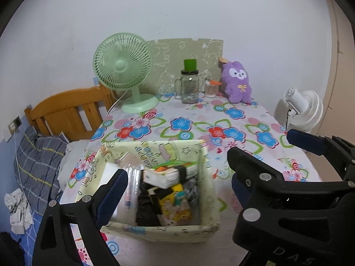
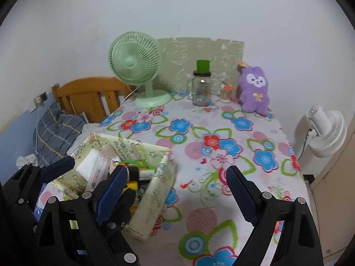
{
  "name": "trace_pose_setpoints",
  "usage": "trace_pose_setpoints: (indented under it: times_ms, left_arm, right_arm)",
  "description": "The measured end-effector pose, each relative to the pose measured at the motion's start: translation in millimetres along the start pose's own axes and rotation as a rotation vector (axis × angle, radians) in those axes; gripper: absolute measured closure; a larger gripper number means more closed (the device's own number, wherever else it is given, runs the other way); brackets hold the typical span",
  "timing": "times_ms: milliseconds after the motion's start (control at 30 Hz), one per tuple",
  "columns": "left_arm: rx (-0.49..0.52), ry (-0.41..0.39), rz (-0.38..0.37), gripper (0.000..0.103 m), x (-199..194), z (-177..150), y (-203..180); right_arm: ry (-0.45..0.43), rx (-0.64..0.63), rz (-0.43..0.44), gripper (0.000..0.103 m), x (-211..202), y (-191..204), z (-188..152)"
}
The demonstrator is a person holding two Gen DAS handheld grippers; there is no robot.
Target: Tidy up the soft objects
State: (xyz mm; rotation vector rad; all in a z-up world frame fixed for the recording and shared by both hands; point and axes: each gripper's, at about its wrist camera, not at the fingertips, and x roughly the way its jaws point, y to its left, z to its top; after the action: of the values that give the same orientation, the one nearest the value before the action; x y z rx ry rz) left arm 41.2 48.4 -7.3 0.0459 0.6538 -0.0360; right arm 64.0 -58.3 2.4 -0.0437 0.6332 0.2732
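Observation:
A purple plush rabbit (image 1: 237, 82) sits upright at the far right of the flowered table (image 1: 184, 124), against the wall; it also shows in the right wrist view (image 2: 254, 89). A pale yellow fabric storage box (image 1: 206, 201) full of small items stands near the front left edge, also seen in the right wrist view (image 2: 153, 197). My left gripper (image 1: 177, 173) is open, hovering over the box, empty. My right gripper (image 2: 177, 190) is open and empty, just right of the box. The right gripper's fingers (image 1: 304, 141) show in the left wrist view.
A green desk fan (image 1: 124, 71) stands at the back left, a glass jar mug with green lid (image 1: 189, 84) and a small jar (image 1: 210, 88) beside the plush. A white floor fan (image 1: 304, 108) stands right of the table. A bed with wooden headboard (image 1: 66, 110) lies left.

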Motion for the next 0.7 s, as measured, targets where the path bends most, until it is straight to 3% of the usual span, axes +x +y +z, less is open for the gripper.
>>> trace_pose_setpoints:
  times_ms: [700]
  left_arm:
    - [0.039, -0.132, -0.014, 0.0, -56, 16, -56]
  right_arm:
    - [-0.183, 0.107, -0.135, 0.007, -99, -74, -16]
